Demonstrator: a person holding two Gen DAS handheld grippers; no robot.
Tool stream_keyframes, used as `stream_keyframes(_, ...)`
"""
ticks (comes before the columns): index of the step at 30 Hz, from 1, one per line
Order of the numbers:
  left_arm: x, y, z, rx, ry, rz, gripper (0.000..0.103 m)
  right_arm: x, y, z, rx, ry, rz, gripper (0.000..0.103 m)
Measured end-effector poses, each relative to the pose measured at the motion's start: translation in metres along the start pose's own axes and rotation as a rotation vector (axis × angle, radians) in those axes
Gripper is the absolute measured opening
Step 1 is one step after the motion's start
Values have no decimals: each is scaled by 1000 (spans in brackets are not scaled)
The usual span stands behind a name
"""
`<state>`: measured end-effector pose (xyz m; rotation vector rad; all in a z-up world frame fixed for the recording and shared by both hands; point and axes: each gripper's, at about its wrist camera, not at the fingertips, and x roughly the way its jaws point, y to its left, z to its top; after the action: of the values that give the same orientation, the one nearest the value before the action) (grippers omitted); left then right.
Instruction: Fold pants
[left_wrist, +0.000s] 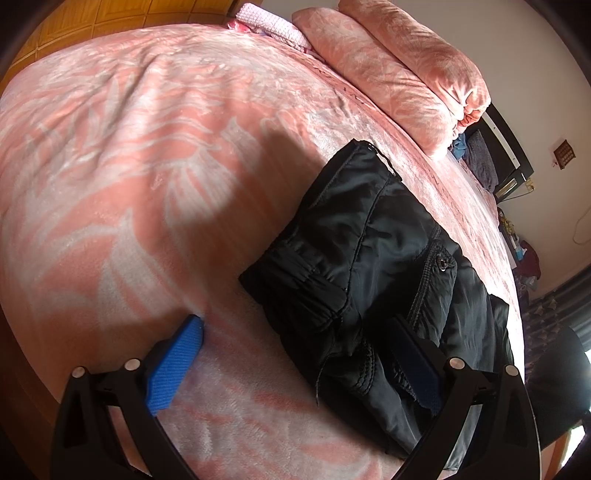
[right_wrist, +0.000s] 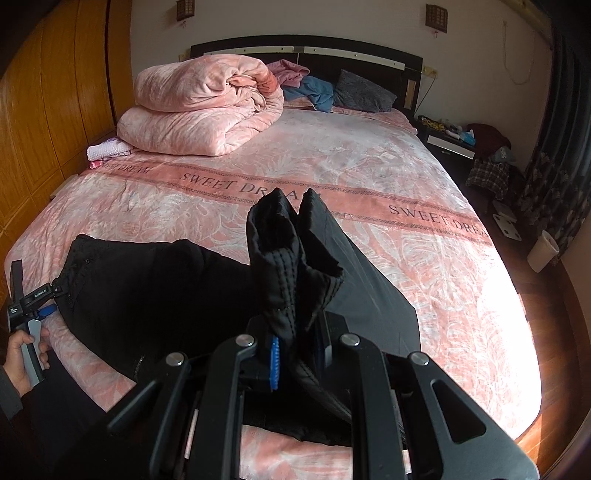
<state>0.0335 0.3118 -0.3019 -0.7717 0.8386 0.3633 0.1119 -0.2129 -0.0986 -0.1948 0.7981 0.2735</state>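
Observation:
Black pants (left_wrist: 373, 258) lie on the pink bedspread (left_wrist: 129, 166), waistband end near the bed's front edge. My left gripper (left_wrist: 295, 365) is open wide. Its blue left pad (left_wrist: 177, 360) rests on the bedspread, and its right finger (left_wrist: 417, 363) lies over the pants by the pocket snap. In the right wrist view, my right gripper (right_wrist: 299, 347) is shut on the pants' leg ends (right_wrist: 291, 251), which stand up bunched between its pads. The rest of the pants (right_wrist: 155, 291) stretches left toward the left gripper (right_wrist: 40, 304), held by a hand (right_wrist: 20, 354).
A folded pink quilt (right_wrist: 199, 110) and a grey pillow (right_wrist: 364, 92) lie at the headboard end, with small clothes beside them. A wooden wardrobe (right_wrist: 48, 122) lines the left side. A nightstand (right_wrist: 448, 138), clothes pile and curtain (right_wrist: 557, 147) stand on the right.

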Motion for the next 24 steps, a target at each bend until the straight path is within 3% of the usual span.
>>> stream_keyframes(10, -1, 0, -1, -8, -4, -13, 99, 37, 57, -23, -203, 79, -92, 13)
stream_keyframes(24, -4, 3, -3, -18, -8, -31, 99, 116, 149, -113, -639, 178, -298, 15)
